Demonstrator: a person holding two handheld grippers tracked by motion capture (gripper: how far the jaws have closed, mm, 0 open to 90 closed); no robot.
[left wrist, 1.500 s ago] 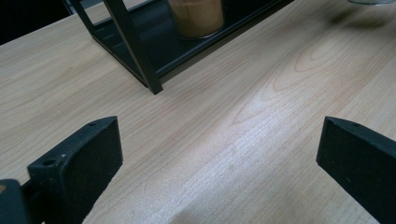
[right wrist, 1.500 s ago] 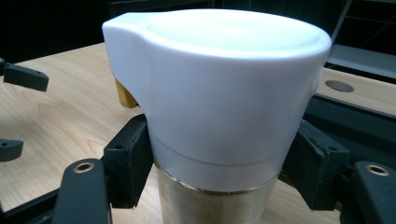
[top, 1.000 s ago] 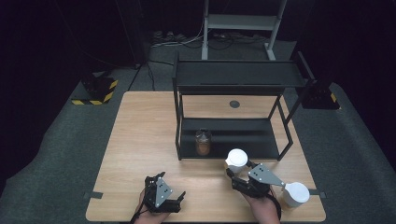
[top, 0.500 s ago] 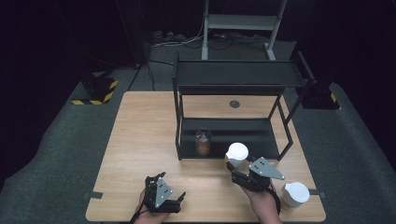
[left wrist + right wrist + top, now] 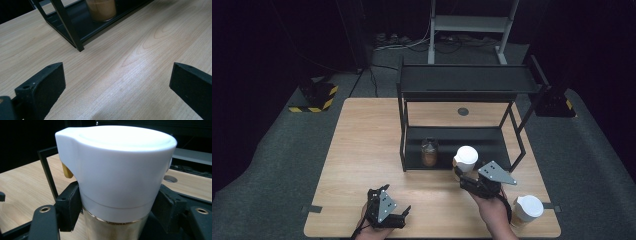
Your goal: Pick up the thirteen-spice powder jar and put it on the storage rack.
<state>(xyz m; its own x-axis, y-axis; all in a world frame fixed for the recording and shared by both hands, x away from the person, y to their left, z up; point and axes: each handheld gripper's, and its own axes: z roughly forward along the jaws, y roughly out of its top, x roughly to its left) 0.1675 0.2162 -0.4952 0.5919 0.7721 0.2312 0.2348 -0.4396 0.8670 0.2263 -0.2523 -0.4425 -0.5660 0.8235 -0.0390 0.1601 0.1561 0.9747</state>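
The white-lidded jar (image 5: 115, 182) sits clamped in the right tongs (image 5: 467, 175) just before the black rack (image 5: 462, 87); the right gripper view shows its amber glass. Left tongs (image 5: 117, 85) gape empty over the tabletop (image 5: 362, 150). A spice jar (image 5: 429, 151) stands inside the rack, another lidded jar (image 5: 527, 210) well right of it

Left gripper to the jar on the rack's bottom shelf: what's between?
Bare table, then the rack frame's edge, per the left gripper view. Left gripper open; jar beyond.
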